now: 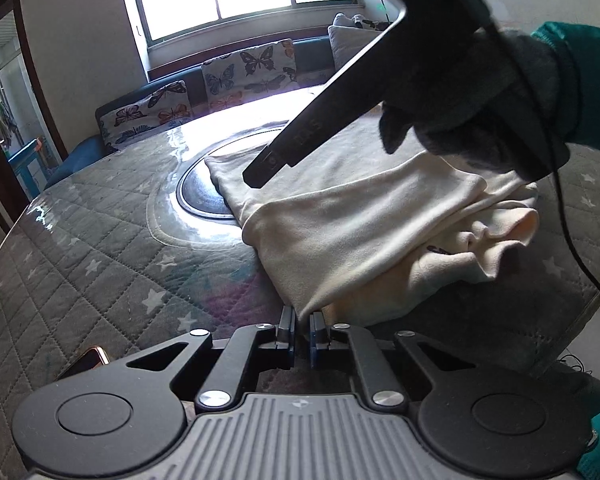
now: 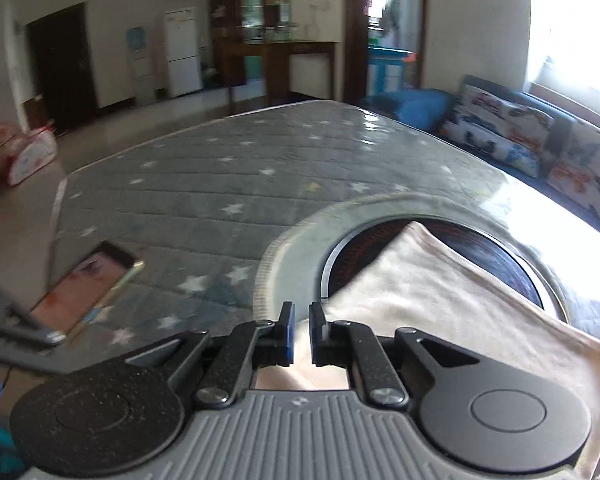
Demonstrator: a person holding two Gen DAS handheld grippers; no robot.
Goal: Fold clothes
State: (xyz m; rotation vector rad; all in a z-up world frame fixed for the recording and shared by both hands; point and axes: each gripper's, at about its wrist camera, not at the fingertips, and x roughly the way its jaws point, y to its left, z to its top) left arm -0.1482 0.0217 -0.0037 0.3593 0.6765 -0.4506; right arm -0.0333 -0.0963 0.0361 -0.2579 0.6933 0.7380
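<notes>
A cream garment (image 1: 360, 216) lies partly folded on the quilted grey table cover (image 1: 100, 248), its far edge over a dark round inset. My left gripper (image 1: 302, 320) is nearly closed, its fingertips at the garment's near corner, which reaches into the narrow gap; whether it is pinched is unclear. The right gripper's body (image 1: 320, 120), held by a gloved hand, hovers above the garment. In the right wrist view the right gripper (image 2: 301, 312) has its jaws almost together above the garment (image 2: 440, 292), with nothing between the tips.
A phone (image 2: 88, 284) lies on the cover to the left, also at the left wrist view's lower left (image 1: 88, 362). The dark round inset (image 2: 480, 240) sits mid-table. A sofa with butterfly cushions (image 1: 240, 68) runs along the far side under the window.
</notes>
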